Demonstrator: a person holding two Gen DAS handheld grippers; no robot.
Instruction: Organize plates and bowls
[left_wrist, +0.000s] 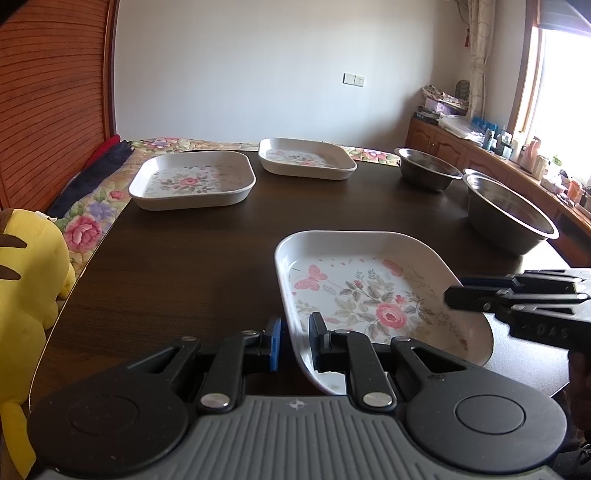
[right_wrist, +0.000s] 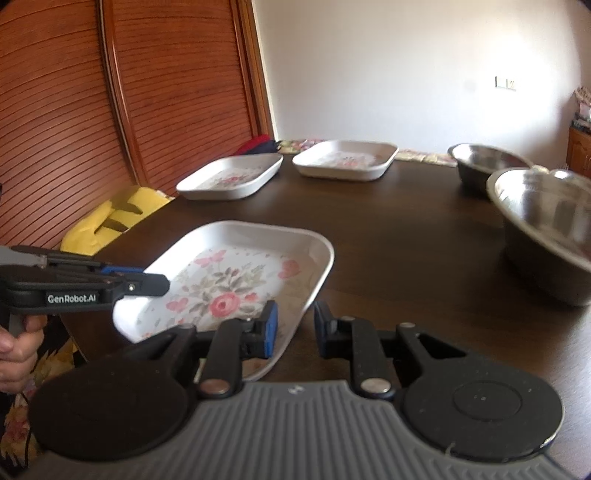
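between the parted fingers of the left gripper sits the near floral plate's rim - not pinched; right gripper likewise straddles its opposite edge, jaws apart - two plates and steel bowls lie beyond.

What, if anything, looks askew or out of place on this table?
The near floral plate sits tilted, its near corner past the table edge, with both grippers' open jaws straddling its rim. The other plates and steel bowls sit flat.

A yellow plush toy sits beside the dark wooden table, near a floral bedspread and wooden slatted headboard.
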